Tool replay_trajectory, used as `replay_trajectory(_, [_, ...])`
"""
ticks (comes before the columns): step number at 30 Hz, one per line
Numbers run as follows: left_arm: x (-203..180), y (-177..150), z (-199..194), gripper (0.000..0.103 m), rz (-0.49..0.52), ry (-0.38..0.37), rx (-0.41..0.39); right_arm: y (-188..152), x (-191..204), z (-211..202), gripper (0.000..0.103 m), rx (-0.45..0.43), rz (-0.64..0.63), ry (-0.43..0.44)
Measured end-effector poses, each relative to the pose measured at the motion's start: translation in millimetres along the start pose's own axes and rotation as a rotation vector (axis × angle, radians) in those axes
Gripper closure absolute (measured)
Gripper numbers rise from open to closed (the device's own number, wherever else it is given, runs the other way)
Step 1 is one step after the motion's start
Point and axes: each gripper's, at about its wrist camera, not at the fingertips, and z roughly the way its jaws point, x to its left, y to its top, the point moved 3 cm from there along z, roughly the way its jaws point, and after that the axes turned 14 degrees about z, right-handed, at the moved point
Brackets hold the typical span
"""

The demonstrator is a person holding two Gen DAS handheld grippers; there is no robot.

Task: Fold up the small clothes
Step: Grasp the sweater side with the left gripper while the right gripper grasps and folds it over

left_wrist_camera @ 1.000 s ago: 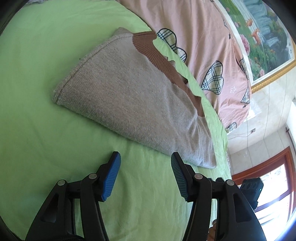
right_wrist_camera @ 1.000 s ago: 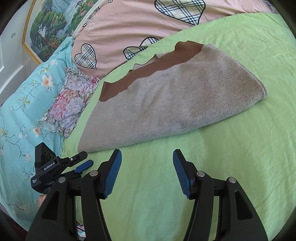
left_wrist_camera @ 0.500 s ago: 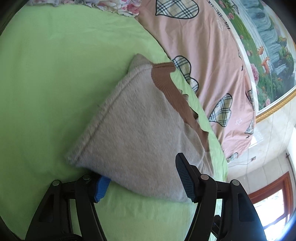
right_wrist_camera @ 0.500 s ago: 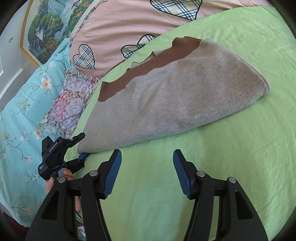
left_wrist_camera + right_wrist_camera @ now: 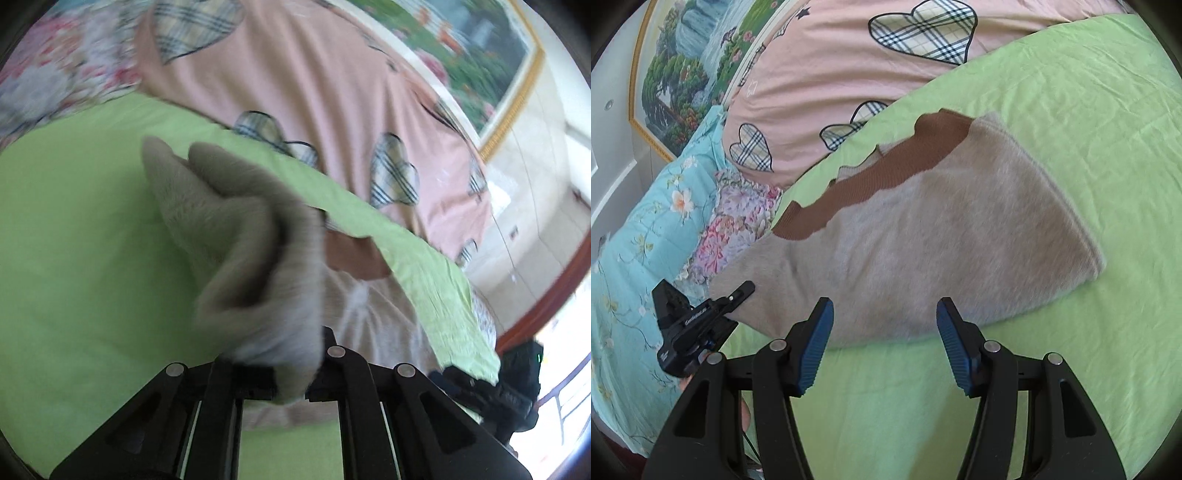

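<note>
- The left gripper (image 5: 290,387) had just been closing and was clamped on a corner of the grey sweater (image 5: 255,266), with the cloth bunched between its jaws at the lower centre of the left wrist view.
- The held corner rose in a thick fold that blocked most of the middle of that view; the picture was blurred there.
- To the right of the fold, a strip of the sweater's brown trim (image 5: 351,254) and paler cloth showed.
- The right gripper (image 5: 884,347) stood about half open with nothing between its blue pads (image 5: 816,347); its tips reached just over the near edge of the sweater (image 5: 923,251).
- In the right wrist view the sweater lay folded on the green sheet (image 5: 1089,129) at mid-frame, its brown trim (image 5: 879,177) running along the far edge from centre left to upper centre.
- The left gripper (image 5: 698,325) showed at the lower left of that view, at the sweater's left corner, with part of a hand (image 5: 744,413) below it.
- A pink quilt (image 5: 831,74) with plaid hearts lay beyond the sheet along the top of the frame.
- A floral pillow (image 5: 735,221) and a turquoise flowered cover (image 5: 639,240) filled the left side.
- A framed landscape picture (image 5: 679,66) hung at the upper left.
- In the left wrist view the same picture (image 5: 461,48) sat at the upper right, and a red-brown window frame (image 5: 546,295) ran down the right edge.
</note>
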Motion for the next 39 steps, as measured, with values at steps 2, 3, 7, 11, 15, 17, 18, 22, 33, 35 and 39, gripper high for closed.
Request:
replay_trajectory(2, [-26.6, 0.9, 15.3, 0.096, 0.069, -0.023, 0.025, 13.5, -4.2, 4.6, 0.044, 0.017, 0.007, -0.004])
replay_trajectory(3, [-37.5, -0.4, 23.3, 0.096, 0.099, -0.027, 0.043, 19.9, -5.7, 9.1, 0.044, 0.04, 0.011, 0.004])
replay_trajectory(7, [-74.3, -19.1, 61.8, 0.096, 0.194, -0.036, 0.134, 42.0, -6.3, 29.0, 0.043, 0.104, 0.047, 0.067])
replay_trajectory(11, [-84.7, -34.1, 81.6, 0.096, 0.211, -0.05, 0.188, 52.0, 8.8, 60.8, 0.028, 0.205, 0.034, 0.138])
replay_trajectory(15, [-83.7, -31.3, 79.3, 0.096, 0.195, -0.074, 0.174, 50.1, 30.8, 104.5, 0.023, 0.307, 0.007, 0.169])
replay_trajectory(17, [-80.1, -30.3, 78.2, 0.096, 0.189, -0.081, 0.175, 51.6, 41.6, 123.0, 0.023, 0.328, -0.005, 0.165])
replay_trajectory(18, [-81.1, -31.2, 76.7, 0.096, 0.194, -0.078, 0.178, 54.2, 49.5, 131.4, 0.023, 0.332, -0.014, 0.173])
replay_trajectory(22, [-84.3, -34.7, 68.6, 0.096, 0.241, -0.048, 0.189, 68.0, 76.8, 161.6, 0.036, 0.312, -0.063, 0.17])
replay_trajectory(33, [-157.6, 3.7, 72.0, 0.096, 0.329, -0.189, 0.135, 125.4, 90.9, 105.4, 0.085, 0.165, -0.184, 0.154])
replay_trajectory(35, [-180.1, 2.7, 86.5, 0.096, 0.347, -0.228, 0.137, 141.2, 76.0, 83.2, 0.085, 0.122, -0.19, 0.126])
replay_trajectory(39, [-205.4, -19.1, 124.9, 0.096, 0.352, -0.263, 0.209, 156.1, 26.7, 69.5, 0.085, 0.095, -0.162, 0.038])
